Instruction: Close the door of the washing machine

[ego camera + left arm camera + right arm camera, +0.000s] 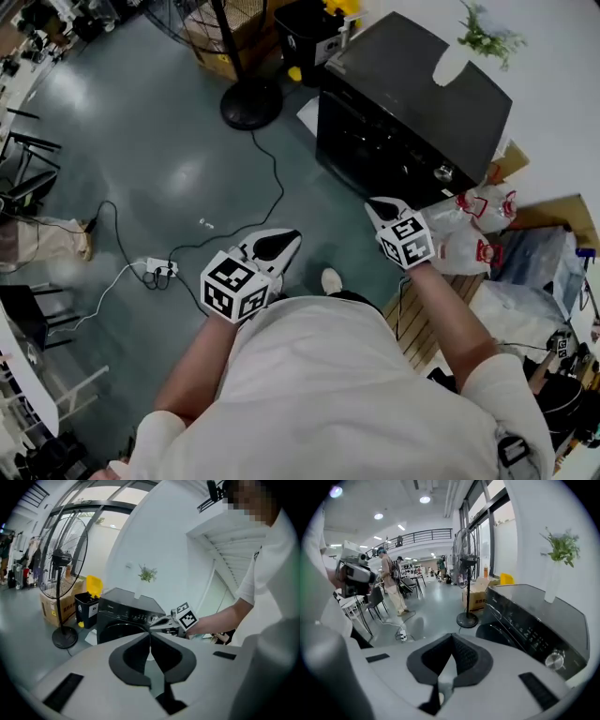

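Seemingly finished, or close to it. Left gripper (275,247): jaws pressed together on nothing, held back and idle, washing machine (123,618) well ahead of the tips. Right gripper (386,208): jaws likewise shut and empty, nearer the machine, door (502,632) ahead and to the right of them, flush with the front panel by the look of it. Probably shut to act as a blunt pusher; no grasp needed for a swinging door.
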